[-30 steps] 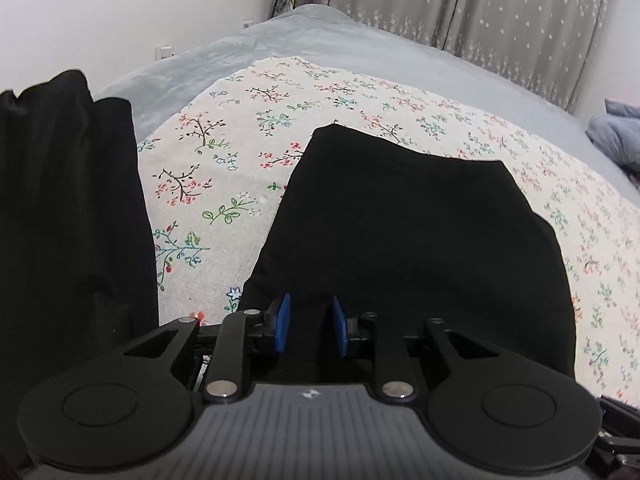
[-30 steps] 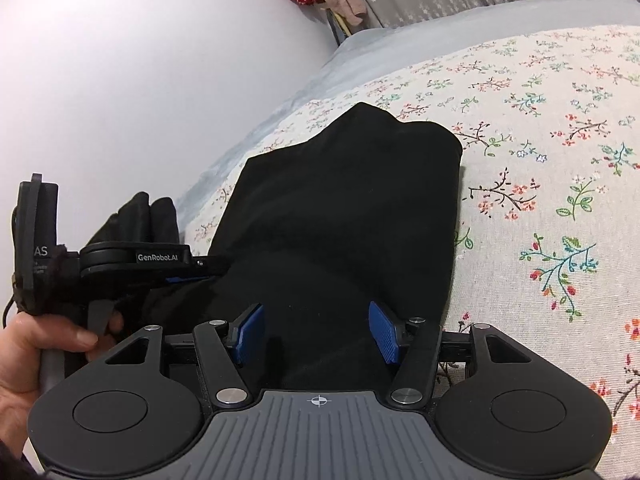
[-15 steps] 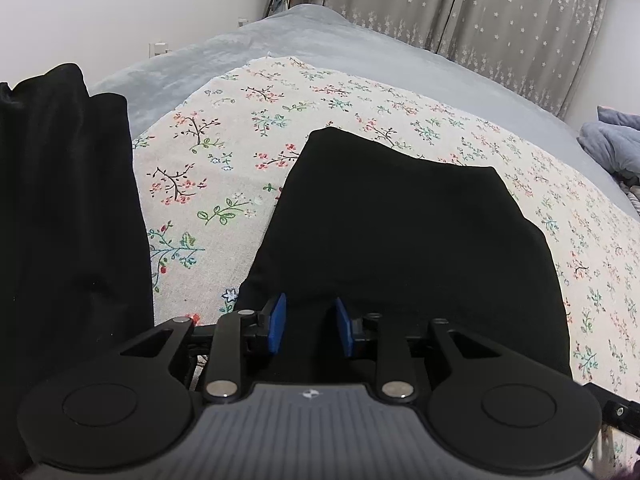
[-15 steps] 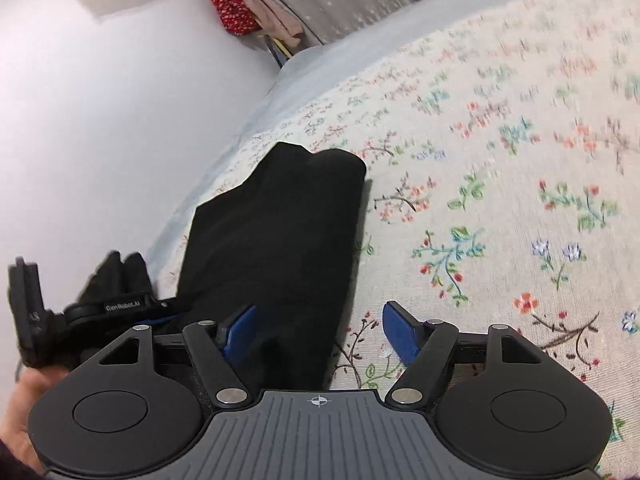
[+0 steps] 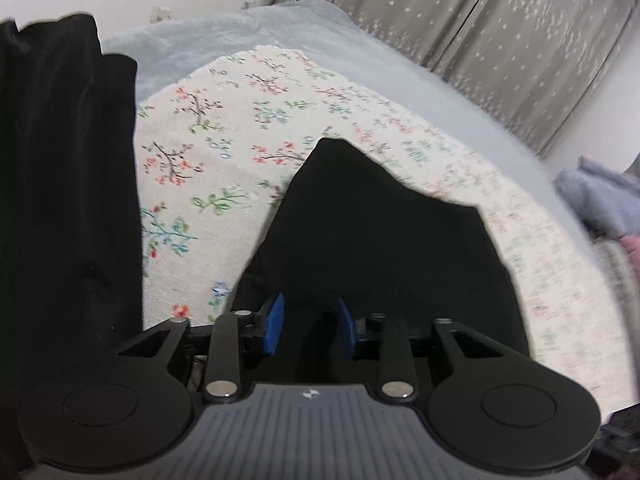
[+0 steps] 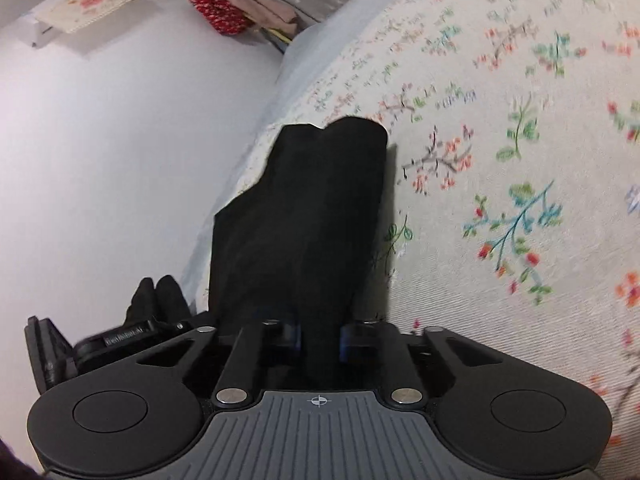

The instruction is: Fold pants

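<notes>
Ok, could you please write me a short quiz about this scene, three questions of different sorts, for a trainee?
1. True or false: the right tongs stand wide open with nothing between them.
2. Which pattern has the sheet under the pants? A) stripes B) flowers C) checks
3. Fill in: in the left wrist view, the grey things that hang in the background are ____.

Key
1. False: the right tongs have just been closing and now pinch a fold of the pants.
2. B
3. curtains
</notes>
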{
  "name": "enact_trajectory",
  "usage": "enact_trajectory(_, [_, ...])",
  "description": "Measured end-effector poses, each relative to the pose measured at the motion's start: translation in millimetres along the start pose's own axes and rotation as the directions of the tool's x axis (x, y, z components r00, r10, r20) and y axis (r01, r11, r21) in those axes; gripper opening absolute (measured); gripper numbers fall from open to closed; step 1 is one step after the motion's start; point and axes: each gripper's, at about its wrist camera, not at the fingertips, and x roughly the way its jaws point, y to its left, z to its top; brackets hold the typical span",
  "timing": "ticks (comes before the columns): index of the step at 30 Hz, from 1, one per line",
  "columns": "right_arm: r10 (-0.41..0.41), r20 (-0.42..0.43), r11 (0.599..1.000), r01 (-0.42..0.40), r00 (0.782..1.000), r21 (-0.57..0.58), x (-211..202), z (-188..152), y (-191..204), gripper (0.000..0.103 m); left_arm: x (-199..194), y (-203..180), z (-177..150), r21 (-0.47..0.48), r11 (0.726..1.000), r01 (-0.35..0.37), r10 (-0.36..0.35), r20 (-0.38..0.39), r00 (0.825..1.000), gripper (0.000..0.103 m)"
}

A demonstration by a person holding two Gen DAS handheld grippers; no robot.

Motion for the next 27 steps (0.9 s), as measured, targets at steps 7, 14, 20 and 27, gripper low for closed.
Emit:
enact_trajectory(7, [-0.046,-0.007,0.992,0.045,0.999,-0.118,-29.0,15.4,15.2,0.01,-6.8,-8.3,-6.0,0.059,0.998,0.017,-0.017,-0.004,1.0,0.066])
enact_trajectory(14, [-0.101,0.031,0.98,0.104,0.994,-0.17,-68.9,29.9,3.8,0.01,5.2,-10.1,-9.4,0.006,0.997,0.079,-0.079,-0.062,0.995,0.071])
enact_trajectory(20, [-0.093,0.042,0.986,0.098,0.995,-0.135,-73.0,26.8,-8.7,0.01,25.4,-15.2,-28.2,-0.091,0.97,0.225,-0.239,-0.191,0.952,0.072])
enact_trajectory(27, [-0.059,-0.024,0.997,0.058,0.998,-0.058,-50.9,24.2,-33.1,0.024,29.8,-23.7,-28.2,0.016,0.977,0.213,-0.204,-0.226,0.953,0.072])
